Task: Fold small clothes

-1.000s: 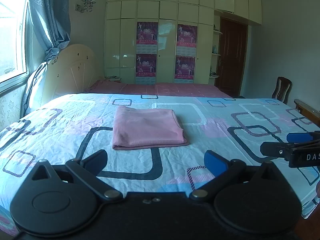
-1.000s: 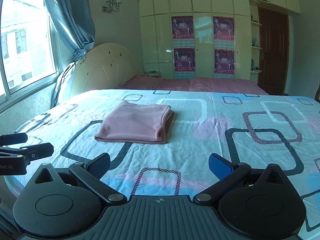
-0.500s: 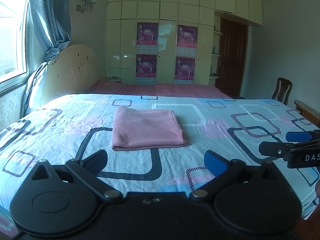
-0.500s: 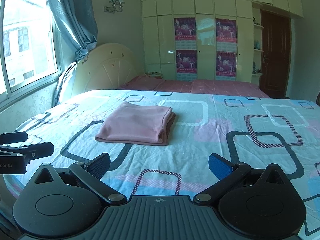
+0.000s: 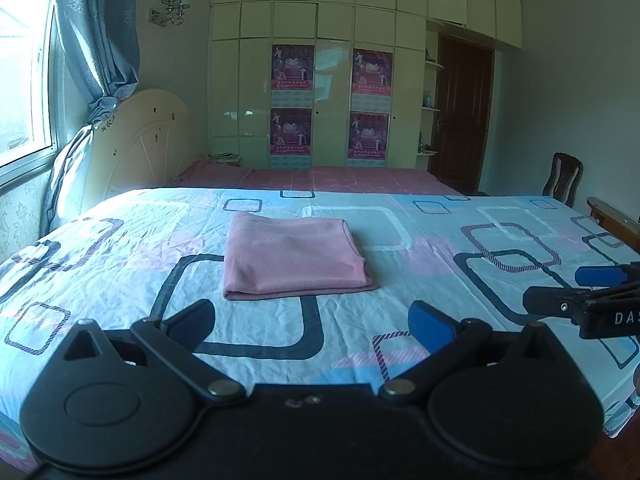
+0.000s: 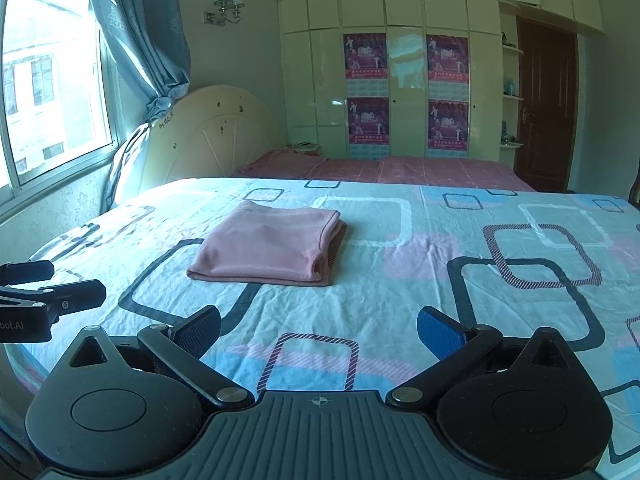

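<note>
Both grippers wide and empty, cloth folded on the bed

The left gripper [image 5: 312,320] and right gripper [image 6: 320,328] hang low at the near edge of the bed [image 5: 440,248], jaws spread wide, gripping nothing. Farther off, the pink cloth [image 5: 292,258] lies folded mid-bed, well apart from both. A careless regrasp could drag the layers open. No containers are visible.

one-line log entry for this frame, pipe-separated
phase: fold looks done | pink garment: folded, flat on patterned bedsheet | left gripper: open, empty, short of garment | right gripper: open, empty, short of garment
</note>
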`<state>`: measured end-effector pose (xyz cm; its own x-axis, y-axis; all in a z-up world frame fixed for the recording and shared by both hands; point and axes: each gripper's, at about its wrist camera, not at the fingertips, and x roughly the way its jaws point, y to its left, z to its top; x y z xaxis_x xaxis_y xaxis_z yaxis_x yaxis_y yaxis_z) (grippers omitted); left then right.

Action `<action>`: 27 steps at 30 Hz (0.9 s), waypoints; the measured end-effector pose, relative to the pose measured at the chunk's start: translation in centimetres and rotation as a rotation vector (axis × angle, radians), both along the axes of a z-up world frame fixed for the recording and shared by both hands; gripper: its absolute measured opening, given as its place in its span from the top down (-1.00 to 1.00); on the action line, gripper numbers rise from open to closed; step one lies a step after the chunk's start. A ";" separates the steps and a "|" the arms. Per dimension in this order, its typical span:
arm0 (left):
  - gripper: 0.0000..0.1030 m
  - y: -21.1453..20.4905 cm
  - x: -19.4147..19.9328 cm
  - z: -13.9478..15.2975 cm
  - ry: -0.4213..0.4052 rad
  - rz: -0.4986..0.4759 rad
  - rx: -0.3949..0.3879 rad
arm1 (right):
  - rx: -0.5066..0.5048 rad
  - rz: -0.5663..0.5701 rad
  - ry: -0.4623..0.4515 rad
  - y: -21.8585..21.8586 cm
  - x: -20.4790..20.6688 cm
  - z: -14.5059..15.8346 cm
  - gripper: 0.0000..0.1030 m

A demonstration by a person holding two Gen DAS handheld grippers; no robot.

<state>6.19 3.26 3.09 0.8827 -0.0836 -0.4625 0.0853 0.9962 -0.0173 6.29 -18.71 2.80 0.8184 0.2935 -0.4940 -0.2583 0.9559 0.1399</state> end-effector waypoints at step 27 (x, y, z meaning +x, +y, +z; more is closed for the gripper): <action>-0.98 0.1 -0.2 0.0 -0.004 0.000 -0.003 | 0.000 0.010 -0.002 0.2 -0.1 -0.1 -1.00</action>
<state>5.95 3.36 3.12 0.8847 -0.0848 -0.4584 0.0852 0.9962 -0.0199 6.23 -18.55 2.71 0.8166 0.3017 -0.4921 -0.2684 0.9532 0.1391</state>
